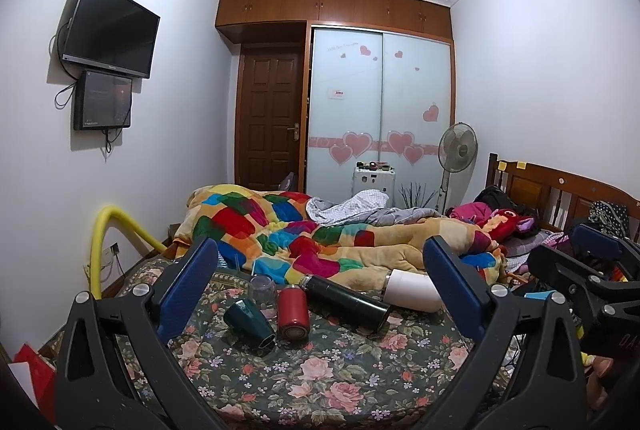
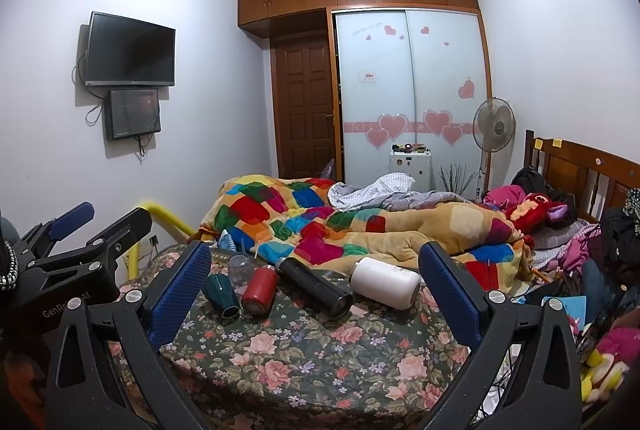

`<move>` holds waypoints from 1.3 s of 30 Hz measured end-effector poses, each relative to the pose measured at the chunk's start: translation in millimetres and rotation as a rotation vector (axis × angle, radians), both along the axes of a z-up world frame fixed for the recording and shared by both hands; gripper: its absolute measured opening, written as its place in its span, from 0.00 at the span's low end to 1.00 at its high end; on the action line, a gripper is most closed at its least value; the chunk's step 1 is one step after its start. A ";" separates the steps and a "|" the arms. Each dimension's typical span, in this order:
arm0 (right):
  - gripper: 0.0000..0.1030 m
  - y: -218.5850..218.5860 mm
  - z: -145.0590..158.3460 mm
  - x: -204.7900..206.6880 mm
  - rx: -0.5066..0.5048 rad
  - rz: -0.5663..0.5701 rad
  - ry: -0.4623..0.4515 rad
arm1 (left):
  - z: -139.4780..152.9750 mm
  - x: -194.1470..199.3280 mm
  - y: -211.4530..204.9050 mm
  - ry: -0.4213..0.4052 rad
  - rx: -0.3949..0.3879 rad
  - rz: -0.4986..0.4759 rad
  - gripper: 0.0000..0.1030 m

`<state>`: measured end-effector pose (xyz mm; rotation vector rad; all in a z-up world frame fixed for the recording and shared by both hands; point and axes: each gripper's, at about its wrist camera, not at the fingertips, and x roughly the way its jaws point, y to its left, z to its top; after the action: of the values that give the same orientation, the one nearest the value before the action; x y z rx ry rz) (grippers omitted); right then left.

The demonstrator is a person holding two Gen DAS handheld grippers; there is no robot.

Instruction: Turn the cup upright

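Several cups and flasks lie on their sides on a floral bedspread: a dark green cup, a red flask, a black flask, a white flask. A clear glass stands behind them. My left gripper is open and empty, short of the cups. My right gripper is open and empty too, also short of them. Each gripper shows at the edge of the other's view.
A patchwork quilt is heaped just behind the cups. A yellow tube curves at the bed's left edge. Clothes and toys pile up on the right by the wooden headboard. A wardrobe, door and fan stand far back.
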<state>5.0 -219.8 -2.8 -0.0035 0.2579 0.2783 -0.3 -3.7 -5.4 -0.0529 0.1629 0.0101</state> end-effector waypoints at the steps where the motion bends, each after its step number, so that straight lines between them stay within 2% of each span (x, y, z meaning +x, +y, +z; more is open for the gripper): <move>1: 1.00 0.0 -0.2 -0.2 0.000 0.000 0.000 | 0.0 -0.4 -0.1 -0.001 0.001 -0.001 1.00; 39: 1.00 6.2 2.9 3.2 -0.007 0.008 0.004 | -2.3 2.4 3.5 -0.005 0.001 0.014 1.00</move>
<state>8.2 -213.6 0.2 -0.0104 0.2626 0.2850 2.1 -0.3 -7.7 -0.0526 0.1571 0.0244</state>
